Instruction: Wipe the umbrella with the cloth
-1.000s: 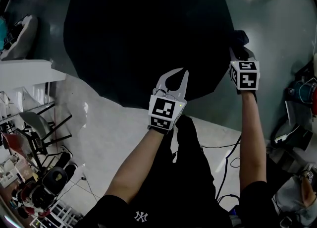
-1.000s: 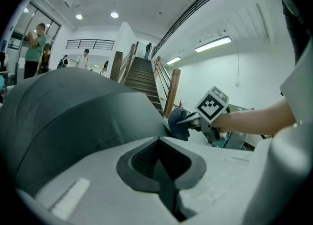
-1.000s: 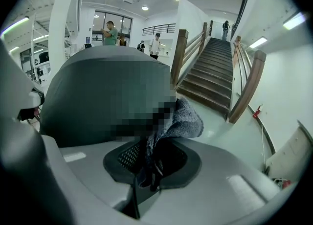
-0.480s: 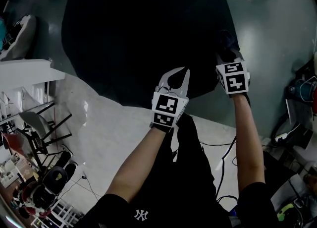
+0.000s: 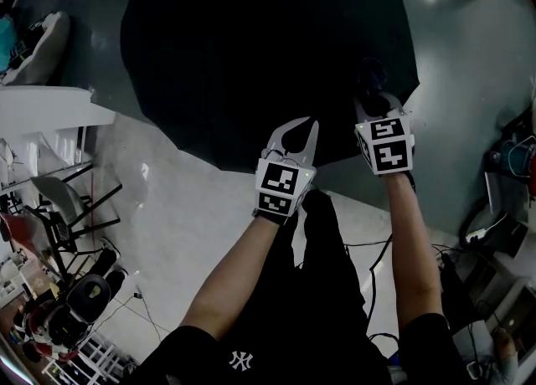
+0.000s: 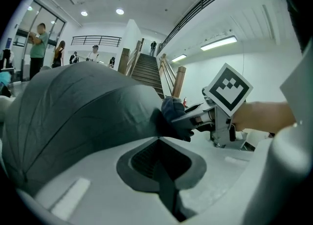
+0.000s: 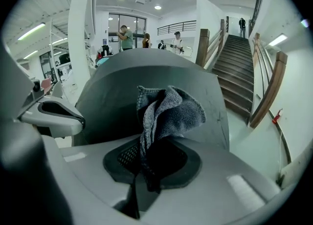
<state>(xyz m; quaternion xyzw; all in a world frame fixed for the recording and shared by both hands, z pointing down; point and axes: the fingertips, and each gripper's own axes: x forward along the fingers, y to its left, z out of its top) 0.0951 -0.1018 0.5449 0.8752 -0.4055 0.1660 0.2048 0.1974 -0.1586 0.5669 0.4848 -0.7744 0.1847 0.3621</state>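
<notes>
The open black umbrella [image 5: 251, 57] stands canopy-up on the grey floor [image 5: 469, 82] and fills the head view from 10 to 2 o'clock, its top cut off by the picture's edge. At the canopy's 6 o'clock rim sits the left gripper [image 5: 295, 128]. Its jaws are closed, and the left gripper view shows the fabric edge running down into them. At about 4 o'clock on the canopy is the right gripper [image 5: 374, 100], jaws clamped on a bunched grey cloth [image 7: 166, 111]. The cloth spills forward from the jaws onto the canopy, just inside the rim. In the head view the cloth is only a dim lump against the black, and the canopy's folds are hard to make out; its shaft and handle are hidden beneath. Compared with a second ago, the right gripper has slid from the 3 o'clock rim inward toward the left one, while the left gripper has barely shifted.
</notes>
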